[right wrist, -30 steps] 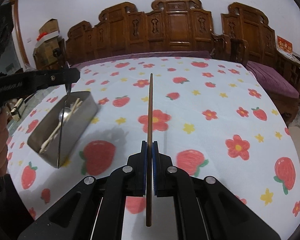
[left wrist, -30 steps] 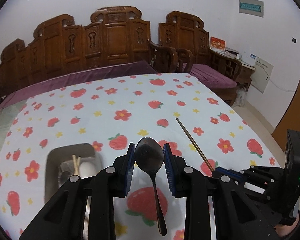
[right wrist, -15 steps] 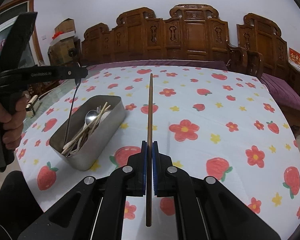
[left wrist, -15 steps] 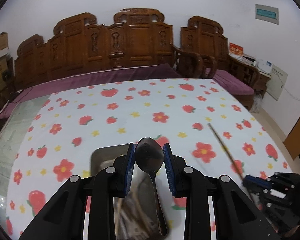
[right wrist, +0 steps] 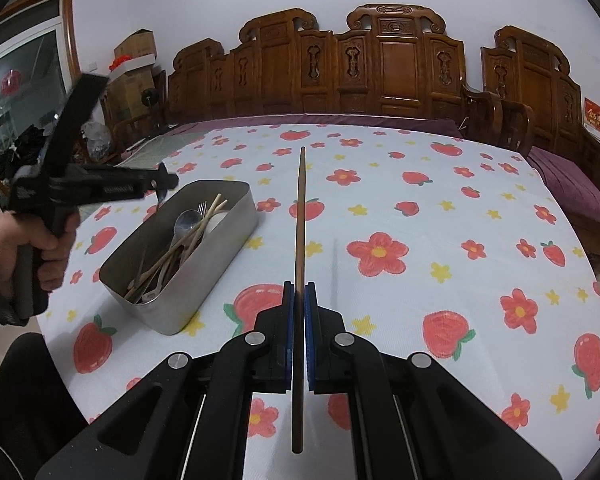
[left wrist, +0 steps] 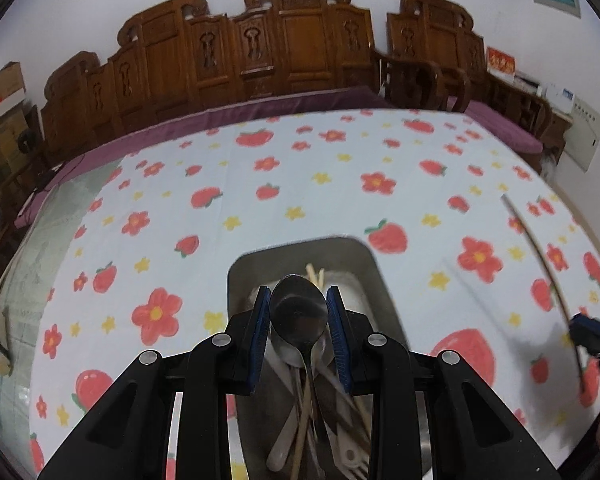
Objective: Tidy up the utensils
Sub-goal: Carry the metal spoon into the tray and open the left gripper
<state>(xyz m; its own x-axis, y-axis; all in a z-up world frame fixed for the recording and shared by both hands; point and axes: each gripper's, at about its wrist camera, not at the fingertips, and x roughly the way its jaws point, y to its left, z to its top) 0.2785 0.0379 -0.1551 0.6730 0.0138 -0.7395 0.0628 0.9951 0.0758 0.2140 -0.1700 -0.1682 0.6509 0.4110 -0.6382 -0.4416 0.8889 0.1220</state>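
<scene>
Above the metal tray (left wrist: 380, 280) on the bench (right wrist: 420, 208), left gripper (left wrist: 299, 322) hangs with jaws clenched on the bowl of a metal spoon (left wrist: 298, 316), handle dangling into the tray among chopsticks and spoons. Tray at 10 o'clock from the right gripper (right wrist: 299, 334). Right jaws clamped on a wooden chopstick (right wrist: 299, 240), pointing to 12 o'clock, clear of the strawberry-print cloth.

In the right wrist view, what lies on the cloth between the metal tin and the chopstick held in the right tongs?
Nothing: the right wrist view shows only bare strawberry-print tablecloth between the metal tin and the chopstick clamped in the right tongs.
</scene>
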